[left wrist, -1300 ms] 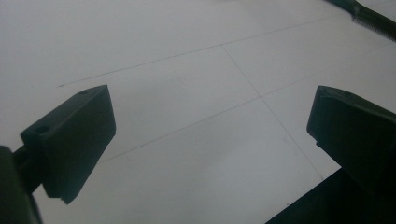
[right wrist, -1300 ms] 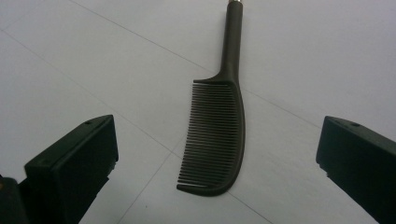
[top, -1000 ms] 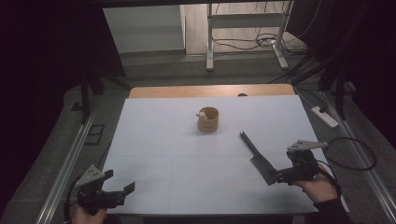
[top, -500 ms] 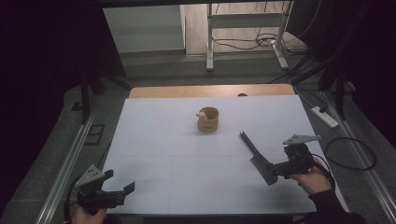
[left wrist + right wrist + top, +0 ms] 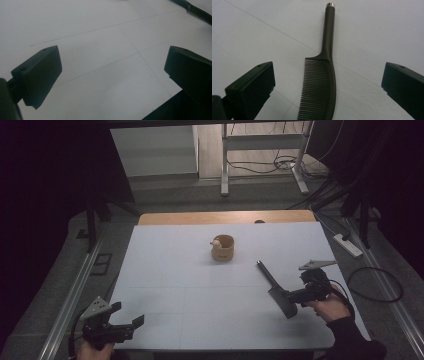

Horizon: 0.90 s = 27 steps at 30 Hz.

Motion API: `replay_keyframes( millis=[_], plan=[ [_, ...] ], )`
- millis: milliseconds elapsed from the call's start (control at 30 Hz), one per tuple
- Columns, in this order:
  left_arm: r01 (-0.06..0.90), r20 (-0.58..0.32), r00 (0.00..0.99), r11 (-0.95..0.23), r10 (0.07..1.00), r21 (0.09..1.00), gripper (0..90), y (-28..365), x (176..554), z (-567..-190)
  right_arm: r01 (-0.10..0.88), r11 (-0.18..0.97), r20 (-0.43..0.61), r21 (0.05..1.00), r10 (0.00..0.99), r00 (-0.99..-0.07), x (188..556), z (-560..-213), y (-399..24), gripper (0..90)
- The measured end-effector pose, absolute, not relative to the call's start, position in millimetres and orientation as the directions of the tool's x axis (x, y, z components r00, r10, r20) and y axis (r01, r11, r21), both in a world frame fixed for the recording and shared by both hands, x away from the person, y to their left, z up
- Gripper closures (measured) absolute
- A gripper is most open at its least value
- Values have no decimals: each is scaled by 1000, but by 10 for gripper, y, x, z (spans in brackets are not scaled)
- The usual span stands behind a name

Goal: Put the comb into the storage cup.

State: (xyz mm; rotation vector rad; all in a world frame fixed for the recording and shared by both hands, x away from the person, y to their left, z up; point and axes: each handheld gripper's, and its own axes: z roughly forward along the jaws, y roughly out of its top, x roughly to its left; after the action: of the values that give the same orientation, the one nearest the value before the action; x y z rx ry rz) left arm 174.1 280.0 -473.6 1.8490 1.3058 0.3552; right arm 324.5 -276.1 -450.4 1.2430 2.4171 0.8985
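Note:
A dark comb point(image 5: 274, 285) lies flat on the white table point(image 5: 170, 270), right of centre, with its slim handle pointing away from me. In the right gripper view the comb point(image 5: 322, 82) lies on the table between the two wide-apart jaws, teeth to the left. My right gripper point(image 5: 296, 297) is open at the comb's toothed end, and the jaws do not touch it. My left gripper point(image 5: 127, 316) is open at the table's near left corner, with nothing but bare table point(image 5: 100, 55) between its jaws.
A small tan cup point(image 5: 223, 248) with a pale bit at its rim stands mid-table, beyond the comb. A wooden strip point(image 5: 225, 217) runs along the far edge. A power strip point(image 5: 347, 245) and cables lie on the floor at the right.
My right gripper has moved slightly forward and left, closer over the comb's toothed end. The left gripper and the comb have hardly moved.

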Motion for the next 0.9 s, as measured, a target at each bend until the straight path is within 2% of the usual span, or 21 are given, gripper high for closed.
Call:
replay_keyframes(
  millis=[900],
  plan=[
    [649, -229, 426, -120, 875, 751, 17, 2806, 1747, -4739, 651, 476, 44, 591, 787, -615, 3514, -4464, -2501, 0]
  ],
)
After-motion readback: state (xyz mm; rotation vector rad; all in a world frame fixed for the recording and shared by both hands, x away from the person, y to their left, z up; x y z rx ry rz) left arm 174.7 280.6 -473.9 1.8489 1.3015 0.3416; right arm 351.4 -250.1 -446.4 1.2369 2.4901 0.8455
